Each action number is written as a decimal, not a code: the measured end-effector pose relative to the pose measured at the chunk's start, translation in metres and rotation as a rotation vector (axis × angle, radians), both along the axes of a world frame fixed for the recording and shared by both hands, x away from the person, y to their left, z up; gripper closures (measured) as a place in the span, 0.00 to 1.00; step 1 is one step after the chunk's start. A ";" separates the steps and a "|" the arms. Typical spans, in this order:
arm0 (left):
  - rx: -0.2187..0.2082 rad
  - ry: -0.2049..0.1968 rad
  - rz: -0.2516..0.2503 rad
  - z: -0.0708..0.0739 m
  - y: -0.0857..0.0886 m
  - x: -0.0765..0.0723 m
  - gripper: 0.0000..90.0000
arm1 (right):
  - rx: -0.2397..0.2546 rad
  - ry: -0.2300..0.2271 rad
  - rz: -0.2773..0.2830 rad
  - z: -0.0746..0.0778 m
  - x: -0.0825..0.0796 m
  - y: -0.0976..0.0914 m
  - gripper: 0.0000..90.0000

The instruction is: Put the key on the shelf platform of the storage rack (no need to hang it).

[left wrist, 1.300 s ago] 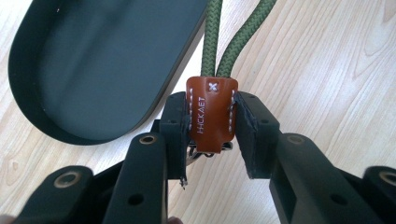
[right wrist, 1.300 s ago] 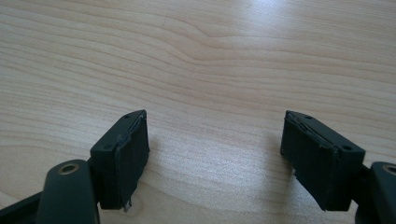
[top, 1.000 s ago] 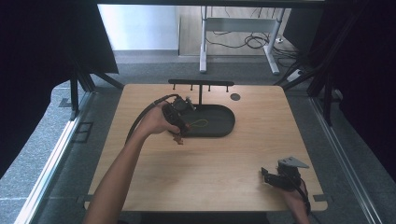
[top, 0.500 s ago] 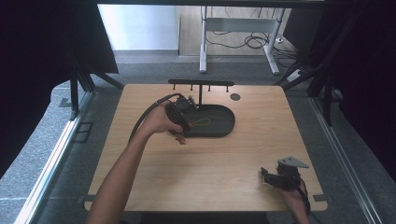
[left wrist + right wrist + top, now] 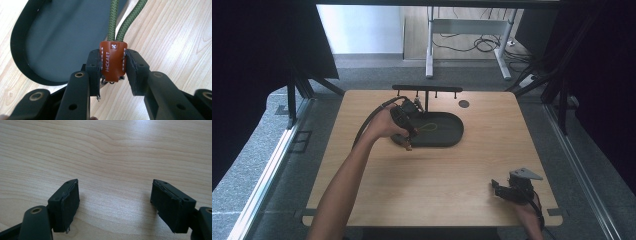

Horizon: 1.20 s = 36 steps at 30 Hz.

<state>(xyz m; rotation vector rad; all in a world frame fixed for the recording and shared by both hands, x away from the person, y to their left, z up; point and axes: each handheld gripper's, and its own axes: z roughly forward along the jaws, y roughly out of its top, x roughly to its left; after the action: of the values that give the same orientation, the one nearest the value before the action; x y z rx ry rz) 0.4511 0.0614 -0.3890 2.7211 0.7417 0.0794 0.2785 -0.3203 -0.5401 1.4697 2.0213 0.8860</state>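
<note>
Drifting back toward the tray's (image 5: 451, 142) near-left rim, left hand-held gripper (image 5: 113, 66) pinches the leather tab (image 5: 113, 62), green cord (image 5: 130, 18) trailing ahead, seemingly across the tray.

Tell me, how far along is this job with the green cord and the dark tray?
Done: the left gripper has its jaws shut on the brown leather tab of the green cord loop. In hand: it holds the tab at the edge of the dark oval tray, below the black peg rack. Left, probably: hanging it there. The right gripper rests open on the wooden table.
</note>
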 end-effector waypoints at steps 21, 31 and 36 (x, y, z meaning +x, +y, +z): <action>-0.025 0.017 -0.009 0.001 -0.013 0.039 0.74 | 0.001 0.000 0.003 0.000 0.001 0.000 0.26; -0.046 0.010 -0.007 -0.002 -0.022 0.057 0.74 | 0.005 0.003 -0.001 0.000 0.001 0.000 0.26; -0.005 0.014 -0.005 -0.015 -0.027 0.060 0.74 | 0.005 0.004 -0.001 0.000 0.001 0.000 0.26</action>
<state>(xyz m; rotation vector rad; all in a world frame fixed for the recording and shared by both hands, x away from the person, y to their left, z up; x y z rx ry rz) 0.5112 0.0347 -0.4043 2.7214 0.7385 0.0577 0.2796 -0.3204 -0.5401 1.4760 2.0227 0.8898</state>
